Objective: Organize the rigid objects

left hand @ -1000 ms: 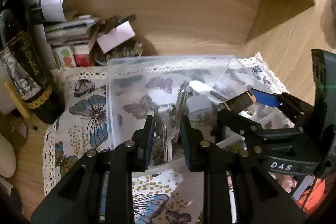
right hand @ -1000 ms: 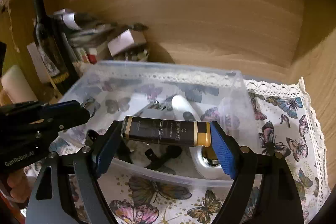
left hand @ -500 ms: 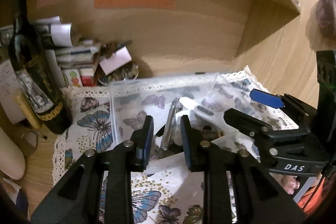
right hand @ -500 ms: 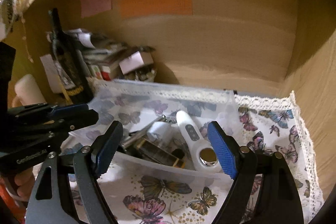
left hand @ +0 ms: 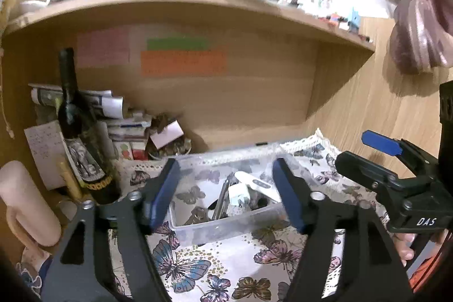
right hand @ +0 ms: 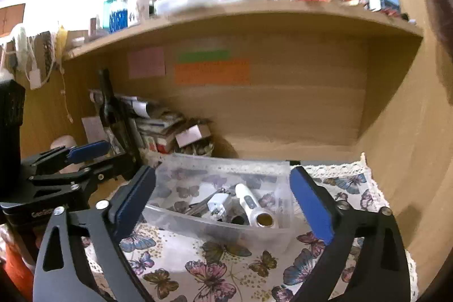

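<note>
Both sets of fingers stand spread and are opening, with nothing between them: the left gripper [left hand: 226, 197] and the right gripper [right hand: 223, 203] hang above the near edge of the butterfly-print cloth [right hand: 215, 271], which covers the wooden desk surface [left hand: 376, 115] inside a wooden alcove under a cluttered shelf [right hand: 254, 10]. Coloured paper notes [right hand: 212, 71] are fixed to the back wall; a dark wine bottle [left hand: 79, 132] and stacked papers fill the far left corner. The clear plastic bin [right hand: 181, 220] sits at the centre of the cloth. Inside it, the white handheld device [right hand: 252, 205] lies toward the bin's right side, long axis running front to back, metal end facing the near wall. A white plug adapter [right hand: 218, 203] and metal pieces lie just left of it. Compared with one second ago, the right gripper no longer holds the dark gold-capped tube, the left gripper has released the metal piece, and both views show more of the shelf above.
</note>
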A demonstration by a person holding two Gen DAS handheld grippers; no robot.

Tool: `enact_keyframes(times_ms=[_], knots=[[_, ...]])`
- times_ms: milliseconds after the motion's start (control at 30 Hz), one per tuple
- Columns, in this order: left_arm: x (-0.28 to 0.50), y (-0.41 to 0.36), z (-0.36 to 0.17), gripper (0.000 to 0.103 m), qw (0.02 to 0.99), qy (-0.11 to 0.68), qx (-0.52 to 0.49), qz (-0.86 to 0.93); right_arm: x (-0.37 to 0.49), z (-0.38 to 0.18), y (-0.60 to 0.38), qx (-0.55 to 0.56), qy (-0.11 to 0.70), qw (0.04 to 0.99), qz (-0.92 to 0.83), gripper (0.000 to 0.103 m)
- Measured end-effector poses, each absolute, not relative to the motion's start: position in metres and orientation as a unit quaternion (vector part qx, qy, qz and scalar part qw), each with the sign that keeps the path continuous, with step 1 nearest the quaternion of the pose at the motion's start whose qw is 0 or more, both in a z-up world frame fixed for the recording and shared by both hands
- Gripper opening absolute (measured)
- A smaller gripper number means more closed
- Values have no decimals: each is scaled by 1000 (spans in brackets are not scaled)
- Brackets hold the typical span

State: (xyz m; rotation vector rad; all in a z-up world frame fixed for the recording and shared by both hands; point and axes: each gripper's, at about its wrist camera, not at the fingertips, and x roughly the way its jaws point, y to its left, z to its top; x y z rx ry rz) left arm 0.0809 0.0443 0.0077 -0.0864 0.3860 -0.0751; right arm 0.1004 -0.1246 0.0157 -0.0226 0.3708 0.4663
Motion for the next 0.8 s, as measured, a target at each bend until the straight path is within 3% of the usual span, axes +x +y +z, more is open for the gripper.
enact_keyframes(times_ms=[233, 367, 800], knots=[[56, 42, 22, 90, 987, 150, -45, -30, 80, 26, -136, -5, 150, 964, 219, 103], [47, 41, 26, 95, 990, 132, -43, -24, 74, 29, -139, 0, 142, 966, 218, 103], [44, 39, 25, 96, 990, 131, -41, -23, 70, 29, -144, 6, 141, 966, 218, 103]])
